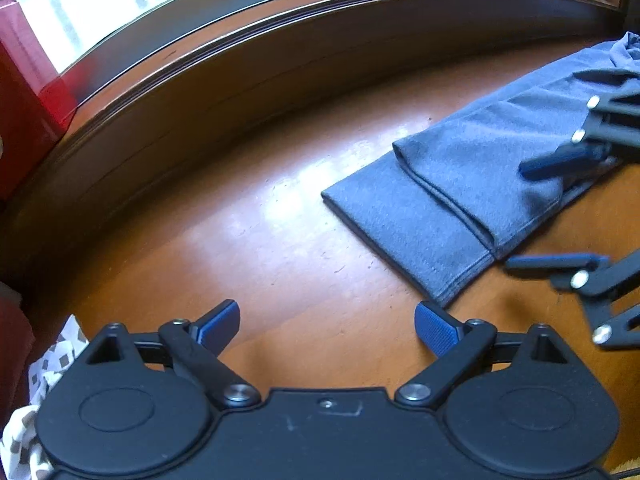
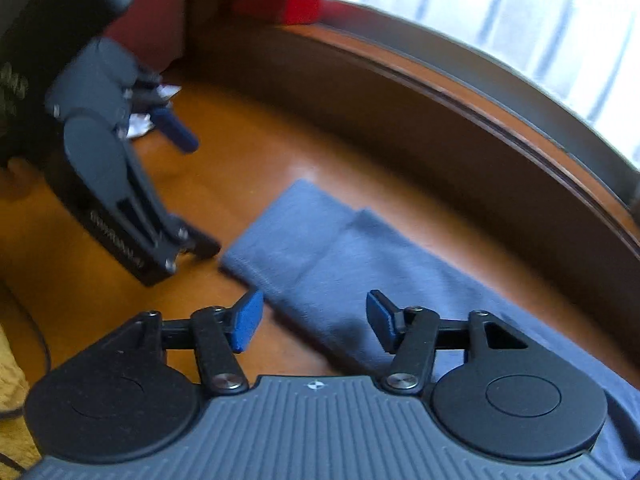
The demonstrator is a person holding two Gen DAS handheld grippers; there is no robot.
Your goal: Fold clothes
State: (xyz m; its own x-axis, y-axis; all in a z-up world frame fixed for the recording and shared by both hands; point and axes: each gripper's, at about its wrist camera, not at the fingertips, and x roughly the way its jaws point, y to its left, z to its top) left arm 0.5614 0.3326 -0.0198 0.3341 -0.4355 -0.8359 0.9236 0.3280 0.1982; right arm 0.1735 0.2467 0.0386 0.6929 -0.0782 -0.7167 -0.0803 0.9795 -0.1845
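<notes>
Nearest the lens, the left hand-held gripper (image 1: 327, 322) hangs released over bare desk (image 1: 248, 216), its blue pads spread wide. At two o'clock lies the folded blue-grey garment (image 1: 452, 184), flat on the wood. Over its near end hovers the right hand-held gripper (image 2: 314, 320), likewise released, grasping nothing.

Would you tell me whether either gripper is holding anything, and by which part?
Nothing is held: the left gripper and right gripper are both open above the blue garment.

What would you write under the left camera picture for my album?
Open left gripper over the wooden table, right gripper open around the folded blue shirt.
</notes>
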